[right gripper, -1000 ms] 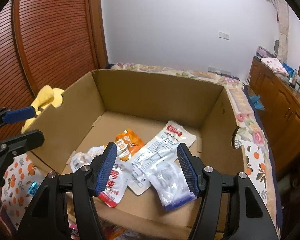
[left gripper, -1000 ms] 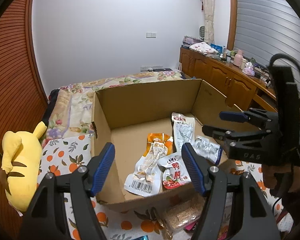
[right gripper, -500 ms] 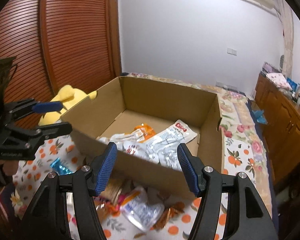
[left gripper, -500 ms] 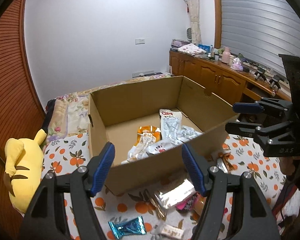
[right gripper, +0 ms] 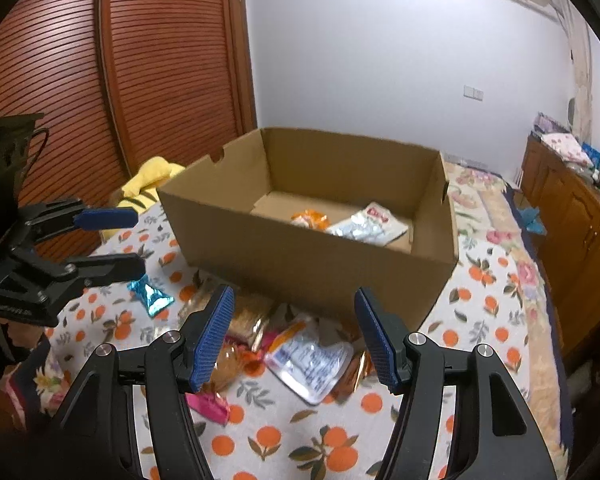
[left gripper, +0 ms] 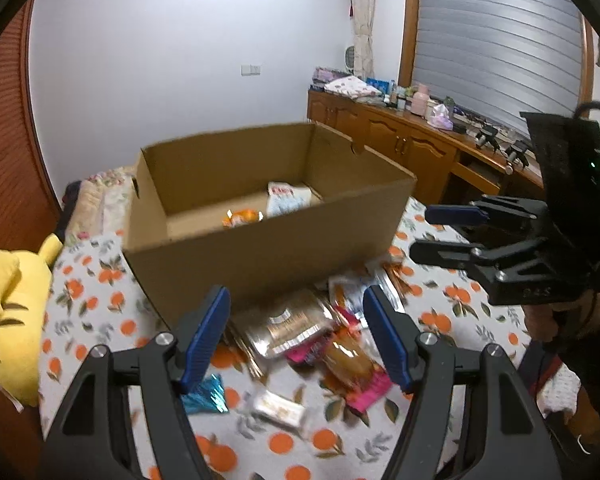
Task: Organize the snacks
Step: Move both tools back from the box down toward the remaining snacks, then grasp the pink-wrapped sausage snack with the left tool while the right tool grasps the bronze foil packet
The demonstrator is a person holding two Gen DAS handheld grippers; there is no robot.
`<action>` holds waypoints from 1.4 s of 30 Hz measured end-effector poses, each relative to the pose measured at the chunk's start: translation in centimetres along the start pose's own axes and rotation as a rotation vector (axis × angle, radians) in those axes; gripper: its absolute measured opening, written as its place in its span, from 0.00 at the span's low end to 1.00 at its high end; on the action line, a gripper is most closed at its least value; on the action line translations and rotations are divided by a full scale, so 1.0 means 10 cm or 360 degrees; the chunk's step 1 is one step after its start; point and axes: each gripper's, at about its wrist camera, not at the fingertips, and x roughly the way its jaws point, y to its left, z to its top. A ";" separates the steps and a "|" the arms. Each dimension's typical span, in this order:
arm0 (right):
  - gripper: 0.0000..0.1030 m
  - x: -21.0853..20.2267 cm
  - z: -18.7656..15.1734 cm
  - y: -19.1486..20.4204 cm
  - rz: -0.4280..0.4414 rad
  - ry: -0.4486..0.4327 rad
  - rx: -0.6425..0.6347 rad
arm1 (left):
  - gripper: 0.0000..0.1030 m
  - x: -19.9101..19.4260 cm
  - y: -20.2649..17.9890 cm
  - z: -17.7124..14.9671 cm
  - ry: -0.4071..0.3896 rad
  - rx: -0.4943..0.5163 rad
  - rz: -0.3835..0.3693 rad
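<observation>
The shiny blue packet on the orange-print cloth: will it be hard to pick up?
Probably not heavy: the blue packet looks small and thin. Its crinkled foil suggests it would flex and may slip between pads. It lies flat on the cloth, so pinching an edge seems easiest.

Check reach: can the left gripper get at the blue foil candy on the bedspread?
Probably yes. The left gripper is open and empty, and the blue foil candy lies loose on the orange-print bedspread beside its left finger, clear of the cardboard box. Nothing covers it.
</observation>
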 end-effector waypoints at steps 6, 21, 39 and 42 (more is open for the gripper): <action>0.62 0.12 -0.18 -0.11 -0.0029 0.0063 0.0045 | 0.67 0.21 -0.16 -0.22 0.0096 -0.0016 -0.0027; 0.59 0.39 -0.51 -0.44 -0.0090 0.0196 0.0153 | 0.67 0.75 -0.43 -0.42 0.0282 -0.0110 -0.0031; 0.50 0.72 -0.57 -0.69 -0.0223 0.0295 0.0295 | 0.67 0.72 -0.39 -0.57 0.0294 -0.0113 0.0025; 0.46 0.72 -0.61 -0.74 -0.0224 0.0306 0.0315 | 0.67 0.68 -0.36 -0.60 0.0298 -0.0130 0.0006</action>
